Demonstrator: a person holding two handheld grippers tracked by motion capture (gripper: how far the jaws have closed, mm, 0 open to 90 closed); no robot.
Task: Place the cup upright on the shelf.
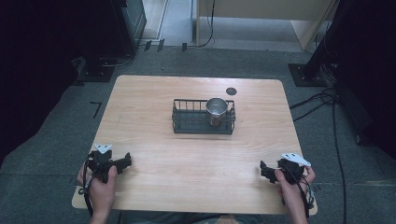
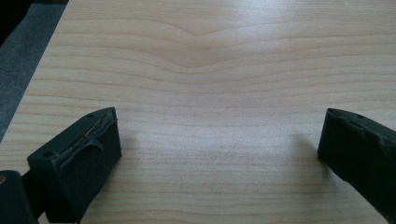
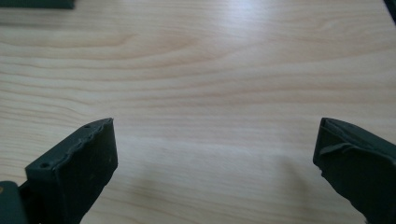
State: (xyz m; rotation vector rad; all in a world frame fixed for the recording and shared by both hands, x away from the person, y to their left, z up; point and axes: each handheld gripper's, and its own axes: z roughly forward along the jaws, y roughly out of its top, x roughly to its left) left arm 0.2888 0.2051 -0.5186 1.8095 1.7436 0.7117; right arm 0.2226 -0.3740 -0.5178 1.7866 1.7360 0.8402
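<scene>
A dark wire basket (image 1: 186,117) stands at the middle of the wooden table (image 1: 154,98), with a shiny metal cup (image 1: 216,109) upright in its right end. My left gripper (image 1: 126,162) rests near the front left corner, held by a hand, well short of the basket. In the left gripper view it (image 2: 219,133) is open, jaws wide apart over bare wood. My right gripper (image 1: 263,170) sits near the front right corner, pointing left. In the right gripper view it (image 3: 215,140) is open too, with nothing between its jaws.
A small dark round disc (image 1: 231,91) lies on the table behind the basket. Grey carpet (image 1: 42,140) surrounds the table, with cables (image 1: 327,100) on the floor at the right and dark equipment stands at the back corners.
</scene>
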